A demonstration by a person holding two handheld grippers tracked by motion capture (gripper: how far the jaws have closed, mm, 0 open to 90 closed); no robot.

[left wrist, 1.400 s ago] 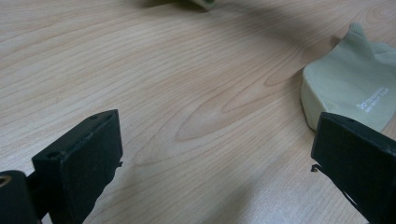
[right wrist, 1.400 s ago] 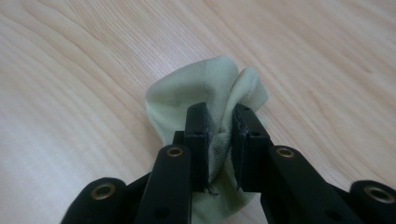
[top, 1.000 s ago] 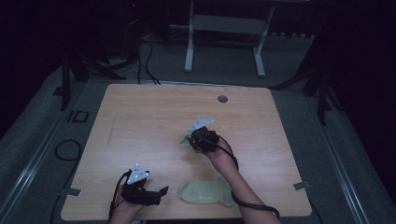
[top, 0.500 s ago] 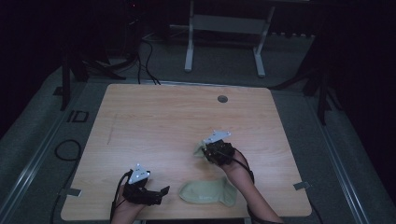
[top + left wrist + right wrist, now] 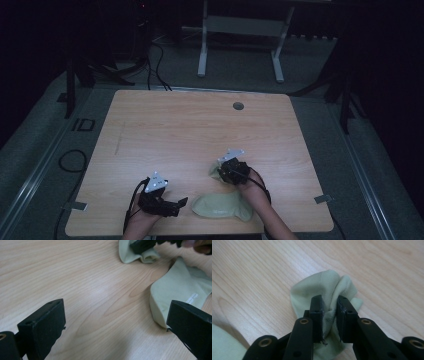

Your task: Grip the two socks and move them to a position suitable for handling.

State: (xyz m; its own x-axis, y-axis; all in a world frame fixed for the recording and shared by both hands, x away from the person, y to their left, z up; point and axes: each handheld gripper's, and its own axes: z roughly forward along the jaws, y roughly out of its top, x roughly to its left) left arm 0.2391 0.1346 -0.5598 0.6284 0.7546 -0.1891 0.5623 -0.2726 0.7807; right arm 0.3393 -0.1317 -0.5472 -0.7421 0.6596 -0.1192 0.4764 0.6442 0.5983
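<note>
Pale green fabric: the right tool (image 5: 329,315) is clamped on 1 bunched sock (image 5: 324,287); the second sock (image 5: 222,206) lies flat on the surface (image 5: 175,130) at its 7 o'clock, long axis 3-to-9. The left tool (image 5: 172,206), jaws apart, is just beside that sock's 9 o'clock end.

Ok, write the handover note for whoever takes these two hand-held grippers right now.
Right hand-held gripper: shut on a bunched pale green sock, low over the table right of centre.
Left hand-held gripper: open, holding nothing, resting near the front edge.
Second sock: flat on the table at the front edge, between the two grippers, just right of the left one's jaws.
Done: one sock picked up.
Left: apparently bringing the held sock to the flat one and pairing them; the flat sock is untouched.
</note>
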